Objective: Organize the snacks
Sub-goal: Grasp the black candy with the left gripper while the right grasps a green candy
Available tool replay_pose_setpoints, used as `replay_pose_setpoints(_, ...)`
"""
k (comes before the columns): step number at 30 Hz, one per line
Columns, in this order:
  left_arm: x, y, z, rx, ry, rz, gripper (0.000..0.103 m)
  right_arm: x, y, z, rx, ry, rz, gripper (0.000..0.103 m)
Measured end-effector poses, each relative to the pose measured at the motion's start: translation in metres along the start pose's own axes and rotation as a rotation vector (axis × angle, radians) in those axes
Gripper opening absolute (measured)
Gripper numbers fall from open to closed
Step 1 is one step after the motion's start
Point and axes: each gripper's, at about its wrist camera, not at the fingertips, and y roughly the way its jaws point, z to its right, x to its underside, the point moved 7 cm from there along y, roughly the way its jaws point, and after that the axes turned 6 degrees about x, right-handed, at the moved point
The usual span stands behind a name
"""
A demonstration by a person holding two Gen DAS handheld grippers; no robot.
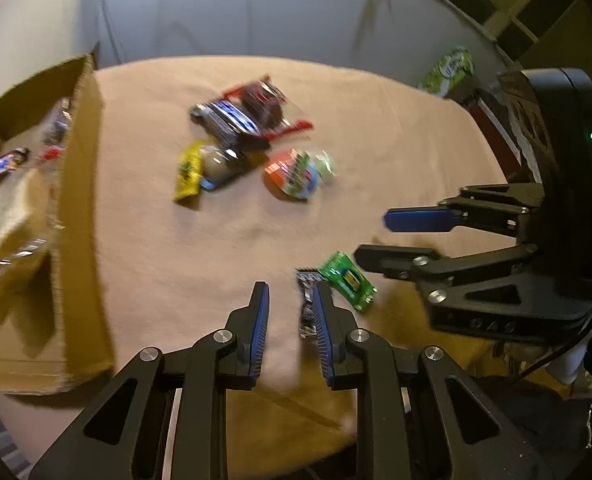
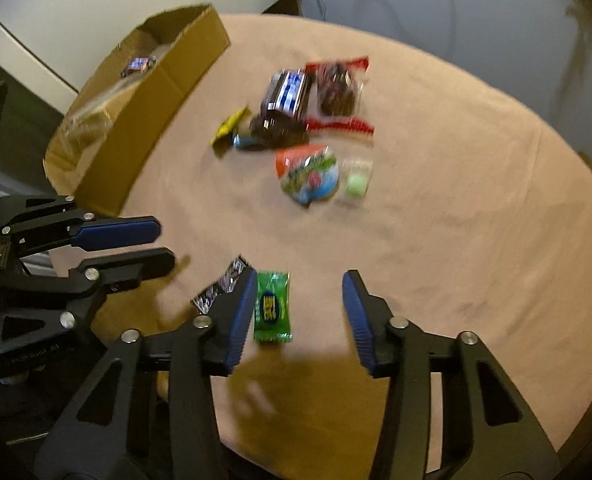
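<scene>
On the round table's tan cloth (image 1: 176, 264), near its front edge, a small green packet (image 2: 272, 308) lies beside a silver-black wrapper (image 2: 220, 284). My right gripper (image 2: 299, 292) is open over the green packet, which sits by its left finger; the pads do not press on it. My left gripper (image 1: 291, 300) stands narrowly open with only cloth in the gap. The silver-black wrapper (image 1: 307, 304) is just outside its right finger, partly hidden. The green packet (image 1: 347, 282) lies beyond that. Each view shows the other gripper: right (image 1: 375, 238), left (image 2: 164, 244).
An open cardboard box (image 1: 80, 200) (image 2: 156, 92) at the left edge holds a wrapped bar (image 1: 4, 166). Mid-table lie a blue-white pack (image 2: 288, 92), a red-edged clear bag (image 2: 337, 88), a yellow packet (image 2: 230, 124), a round colourful bag (image 2: 309, 176) and a green sweet (image 2: 355, 184).
</scene>
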Motion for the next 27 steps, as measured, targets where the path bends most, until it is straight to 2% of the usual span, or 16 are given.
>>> replay_pose_setpoints(4,0.009,0.013,0.009,0.019,0.019,-0.047,0.021,0.009,0.012,-0.005,-0.009,-0.013,-0.03,0.037)
replay_pose_setpoints(9,0.017,0.023,0.014,0.025,0.026,-0.077,0.017,0.016,0.023,-0.013,-0.024,-0.025,-0.057,0.035)
replay_pose_setpoints(24,0.015,0.038,0.009,0.016,0.026,-0.099,0.018,0.013,0.033,-0.014,-0.013,-0.038,-0.071,0.03)
replay_pose_setpoints(27,0.014,0.039,0.01,0.012,0.029,-0.1,0.018,0.013,0.033,-0.01,-0.01,-0.018,-0.073,0.023)
